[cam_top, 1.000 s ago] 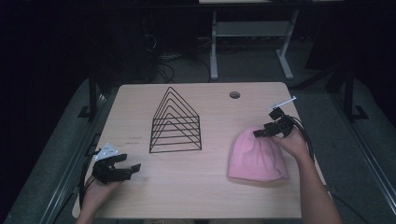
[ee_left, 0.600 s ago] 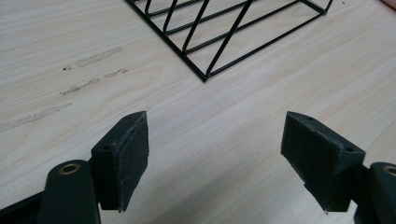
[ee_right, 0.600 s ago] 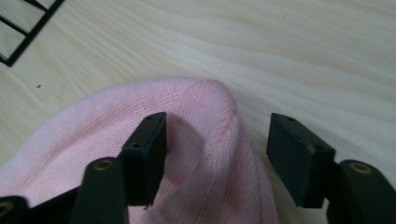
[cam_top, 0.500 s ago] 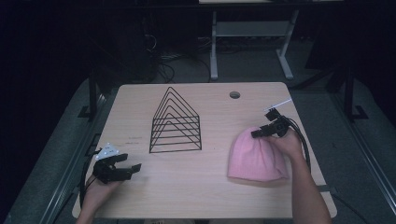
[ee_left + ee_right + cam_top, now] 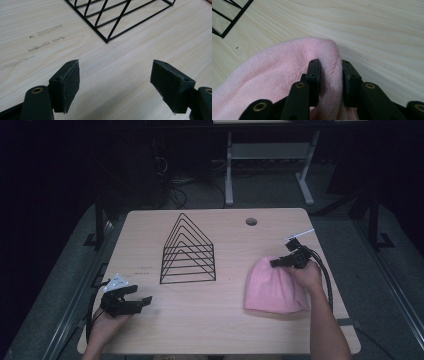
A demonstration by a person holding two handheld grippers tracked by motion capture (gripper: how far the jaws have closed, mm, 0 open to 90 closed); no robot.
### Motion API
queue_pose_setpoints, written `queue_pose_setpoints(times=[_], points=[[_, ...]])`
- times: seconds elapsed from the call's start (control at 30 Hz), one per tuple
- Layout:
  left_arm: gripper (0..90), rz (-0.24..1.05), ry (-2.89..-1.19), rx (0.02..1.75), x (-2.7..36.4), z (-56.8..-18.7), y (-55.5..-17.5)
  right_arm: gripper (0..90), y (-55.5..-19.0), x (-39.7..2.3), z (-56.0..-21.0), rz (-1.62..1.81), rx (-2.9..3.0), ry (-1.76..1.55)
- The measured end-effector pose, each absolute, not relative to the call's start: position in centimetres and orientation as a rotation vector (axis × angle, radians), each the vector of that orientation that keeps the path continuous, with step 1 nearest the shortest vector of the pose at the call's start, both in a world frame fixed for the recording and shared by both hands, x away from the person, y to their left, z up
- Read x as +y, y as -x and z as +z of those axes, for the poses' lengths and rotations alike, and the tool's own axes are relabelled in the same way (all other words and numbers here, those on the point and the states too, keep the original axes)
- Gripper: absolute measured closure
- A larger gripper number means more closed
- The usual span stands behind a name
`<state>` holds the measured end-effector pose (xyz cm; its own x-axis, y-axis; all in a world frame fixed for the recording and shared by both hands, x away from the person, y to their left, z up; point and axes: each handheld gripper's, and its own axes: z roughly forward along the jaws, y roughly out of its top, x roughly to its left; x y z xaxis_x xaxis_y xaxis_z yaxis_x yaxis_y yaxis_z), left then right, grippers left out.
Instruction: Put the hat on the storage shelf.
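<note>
While the left claw (image 5: 142,300) gapes beside the wire rack (image 5: 189,251), the right claw (image 5: 329,75), just closing, pinches the pink beanie (image 5: 274,75).

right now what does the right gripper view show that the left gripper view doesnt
Right gripper view alone: the right gripper, whose jaws have just been closing, pinches a fold of the pink knit hat. Left gripper view alone: the left gripper, jaws wide apart over bare wood with nothing between them, and faint smudge marks on the tabletop. Both share: the light wooden table and a corner of the black wire rack.
</note>
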<state>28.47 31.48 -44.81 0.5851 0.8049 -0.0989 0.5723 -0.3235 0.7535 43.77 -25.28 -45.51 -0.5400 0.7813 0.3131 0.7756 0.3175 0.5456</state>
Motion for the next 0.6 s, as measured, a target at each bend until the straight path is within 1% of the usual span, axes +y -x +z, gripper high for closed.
queue_pose_setpoints(times=[0.33,0.6], points=[[23.0,0.379,-2.027,1.102,31.7,-44.8,-28.4,74.3,-43.1,-25.6,-44.3,1.080,2.525,-1.455],[23.1,0.379,-2.027,1.104,31.7,-44.8,-28.4,75.0,-41.6,-26.0,-41.6,1.178,2.471,-1.404]])
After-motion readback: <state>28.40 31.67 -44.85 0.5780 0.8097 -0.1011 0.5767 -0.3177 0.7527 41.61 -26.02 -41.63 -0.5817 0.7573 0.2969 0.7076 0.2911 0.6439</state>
